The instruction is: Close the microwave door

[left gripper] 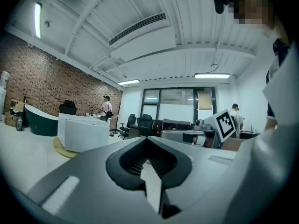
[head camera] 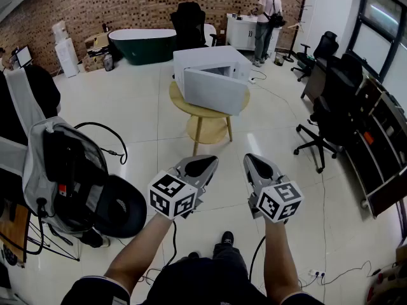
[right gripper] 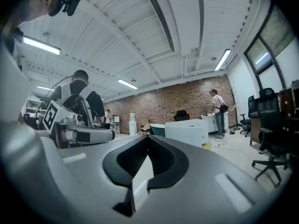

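A white microwave stands on a small round yellow table in the middle of the room, several steps ahead of me. Its white door hangs open toward me, with the dark cavity behind it. My left gripper and right gripper are held side by side close to my body, far short of the table, both shut and empty. The left gripper view has the microwave small at left beyond its closed jaws. It sits right of centre in the right gripper view.
A grey backpack on a stand and a black round seat are at my left. Black office chairs and desks line the right. A dark green bathtub and a standing person are at the back wall. Cables lie on the floor.
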`<state>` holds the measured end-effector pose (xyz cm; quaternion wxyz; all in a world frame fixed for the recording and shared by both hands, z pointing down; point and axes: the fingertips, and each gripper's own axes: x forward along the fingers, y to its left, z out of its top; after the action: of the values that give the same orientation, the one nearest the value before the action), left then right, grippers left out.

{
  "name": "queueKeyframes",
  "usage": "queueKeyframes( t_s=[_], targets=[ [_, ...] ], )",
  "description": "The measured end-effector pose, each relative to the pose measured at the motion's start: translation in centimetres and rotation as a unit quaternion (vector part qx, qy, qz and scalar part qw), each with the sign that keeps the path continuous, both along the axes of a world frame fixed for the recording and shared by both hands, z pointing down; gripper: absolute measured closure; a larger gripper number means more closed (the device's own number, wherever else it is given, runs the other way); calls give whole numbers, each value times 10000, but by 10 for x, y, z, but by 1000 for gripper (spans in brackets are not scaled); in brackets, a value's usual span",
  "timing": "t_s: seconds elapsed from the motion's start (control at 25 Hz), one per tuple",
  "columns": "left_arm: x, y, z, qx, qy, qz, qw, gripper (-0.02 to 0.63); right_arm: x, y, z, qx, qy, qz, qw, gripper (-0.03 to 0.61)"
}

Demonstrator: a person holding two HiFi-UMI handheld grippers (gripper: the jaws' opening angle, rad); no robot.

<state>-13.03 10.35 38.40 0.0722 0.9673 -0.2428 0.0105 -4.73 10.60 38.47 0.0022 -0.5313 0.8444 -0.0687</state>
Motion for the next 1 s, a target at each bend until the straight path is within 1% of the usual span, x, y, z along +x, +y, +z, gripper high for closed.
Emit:
queueKeyframes(
  t_s=[0.32,0.48,0.6,0.84,1.0],
  targets=[
    [22,-22,3,2,-73,-37,10000,603,22,-22,3,-43,-13,-41,10000,577],
    [41,-40,7,0,-88,-92,9999,603,41,-40,5,-28,-28,-96,9999,577],
    [57,-61,10,45,-174,-145,9997,603,57,-61,6,2,-62,-137,9999,577],
    [94,-106,-3,223,-181,-433,9986,603,95,-104,-7,138,43,-352,9993,577],
    [117,-128,-8,345,-271,-621,9971,603,117,-128,-13,185,131,-506,9985,577]
  ],
)
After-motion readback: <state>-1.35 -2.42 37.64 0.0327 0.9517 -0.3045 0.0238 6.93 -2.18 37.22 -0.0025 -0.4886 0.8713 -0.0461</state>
